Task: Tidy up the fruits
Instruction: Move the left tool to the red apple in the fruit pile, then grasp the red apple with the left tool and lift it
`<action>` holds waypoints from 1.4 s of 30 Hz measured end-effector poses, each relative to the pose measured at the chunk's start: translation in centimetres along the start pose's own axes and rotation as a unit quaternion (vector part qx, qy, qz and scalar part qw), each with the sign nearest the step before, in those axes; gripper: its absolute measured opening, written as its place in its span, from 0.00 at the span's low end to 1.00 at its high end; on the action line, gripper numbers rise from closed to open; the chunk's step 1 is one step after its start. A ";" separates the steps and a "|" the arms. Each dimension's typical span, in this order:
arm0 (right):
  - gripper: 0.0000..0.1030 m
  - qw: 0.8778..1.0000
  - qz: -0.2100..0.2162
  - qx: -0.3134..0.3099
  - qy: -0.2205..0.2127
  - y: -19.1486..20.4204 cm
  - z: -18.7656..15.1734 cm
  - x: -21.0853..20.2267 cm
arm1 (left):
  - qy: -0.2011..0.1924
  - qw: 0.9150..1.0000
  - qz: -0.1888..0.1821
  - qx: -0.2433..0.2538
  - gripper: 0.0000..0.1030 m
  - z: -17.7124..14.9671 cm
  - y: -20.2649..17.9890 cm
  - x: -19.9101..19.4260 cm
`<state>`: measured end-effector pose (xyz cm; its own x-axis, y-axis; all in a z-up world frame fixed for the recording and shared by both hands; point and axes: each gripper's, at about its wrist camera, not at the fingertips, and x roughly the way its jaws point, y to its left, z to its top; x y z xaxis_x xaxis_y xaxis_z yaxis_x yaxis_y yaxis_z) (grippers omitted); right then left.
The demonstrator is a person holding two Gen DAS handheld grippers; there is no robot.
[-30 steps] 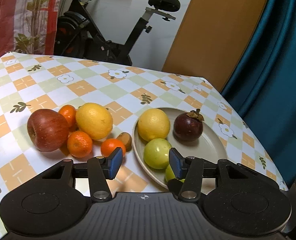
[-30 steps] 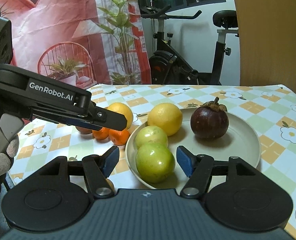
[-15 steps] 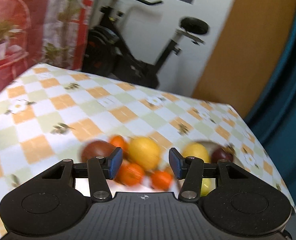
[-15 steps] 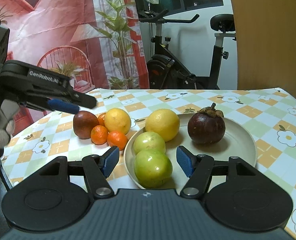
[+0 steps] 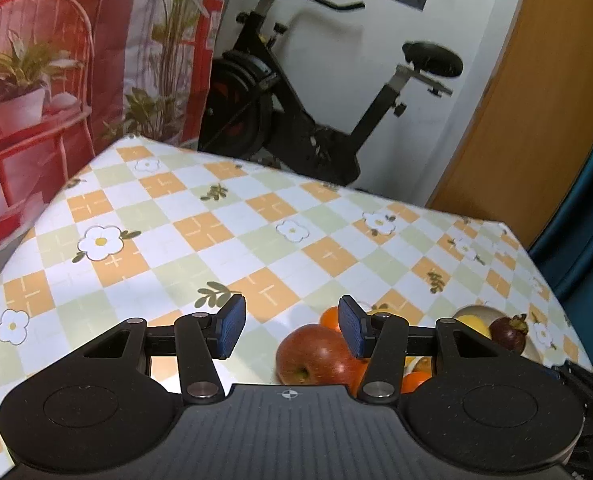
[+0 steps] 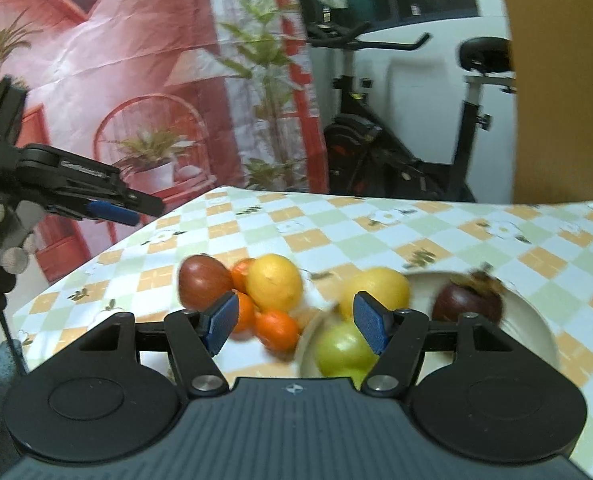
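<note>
The left gripper (image 5: 291, 330) has its fingers apart w/ nothing between them; the right gripper (image 6: 296, 322) also stands open and empty, a bit wider. Both hang above the tabletop (image 5: 224, 236), not touching any fruit.

Fruit sits in two groups. Loose on the cloth: a red apple (image 5: 316, 354), a big lemon (image 6: 274, 282), approx. three or four mandarins (image 6: 276, 328) packed close around them. On the beige plate (image 6: 530, 320): a second lemon (image 6: 380, 288), green fruits, prob. guavas or apples (image 6: 342, 348), and a mangosteen (image 6: 466, 302). The right view is blurred, so the small fruit count is not sure.

Judgement: the step in hand is choosing and reaching for the next loose fruit, most likely w/ the left side, because the apple lies just under its right finger.

To do it well:
- centre the apple between the fingers before going down, now it is off to one side
- open wider first, the apple looks broader than the present gap
- come from above, bc the mandarins touch it and can roll away
- place it in the free plate area, beside the mangosteen.
</note>
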<state>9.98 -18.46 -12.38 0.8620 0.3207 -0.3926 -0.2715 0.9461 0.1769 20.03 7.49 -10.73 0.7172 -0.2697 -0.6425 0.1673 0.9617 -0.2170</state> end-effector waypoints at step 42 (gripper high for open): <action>0.63 0.967 0.048 -0.194 0.156 9.3 0.9 16.2 | 0.041 0.995 -0.079 -0.035 0.51 -2.7 3.4 2.1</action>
<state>21.79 -4.47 -16.30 0.6698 0.3493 -0.6552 -0.5365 0.8377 -0.1019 20.26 10.01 -14.83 0.6275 -0.4225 -0.6541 0.2235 0.9024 -0.3684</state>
